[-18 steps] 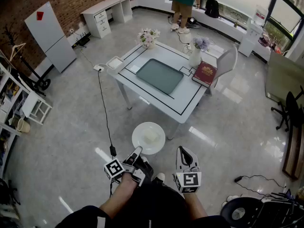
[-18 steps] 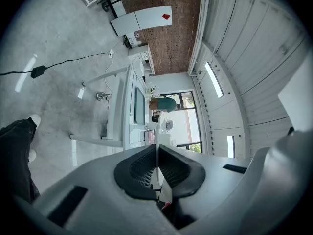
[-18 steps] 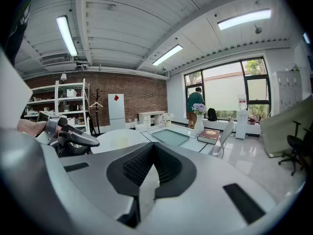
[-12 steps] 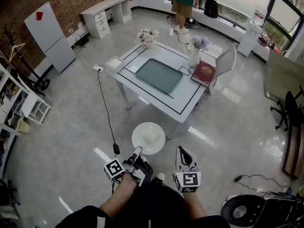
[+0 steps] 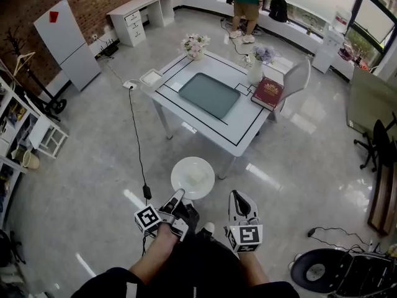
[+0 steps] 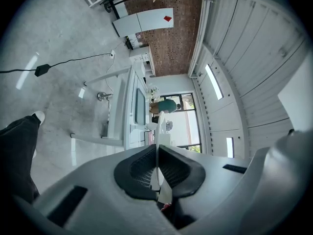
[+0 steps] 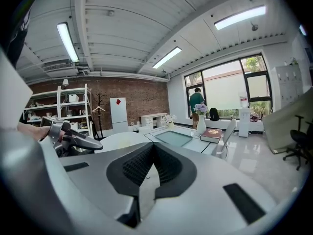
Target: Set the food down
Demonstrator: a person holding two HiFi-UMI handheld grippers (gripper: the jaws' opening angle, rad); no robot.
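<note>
The left tongs [image 5: 176, 198] are clamped on the near rim of a round white plate [image 5: 193, 177]. The plate carries a pale piece of food [image 5: 198, 178] and is held level above the floor [image 5: 87, 166], just short of the near corner of the white worktop [image 5: 248, 126]. In the left gripper view the plate's thin edge [image 6: 156, 156] stands pinched between the dark pads of the left tongs [image 6: 157, 174].

The right tongs [image 5: 238, 198] are pressed together with nothing between them, also short of the worktop's near corner and apart from the plate. The right gripper view shows their pads [image 7: 132, 166] meeting and the plate [image 7: 122, 140] off to one side.

On the worktop a grey-green mat [image 5: 209, 95] lies in the middle. A red book [image 5: 268, 94] sits at its right edge, with a white vase of purple flowers [image 5: 256, 67] near it. A bunch of pale flowers [image 5: 195, 45] stands at the worktop's far corner. A white chair [image 5: 296, 79] is drawn up at the worktop's right side, and a person [image 5: 247, 2] in a green top stands beyond its far end.
</note>
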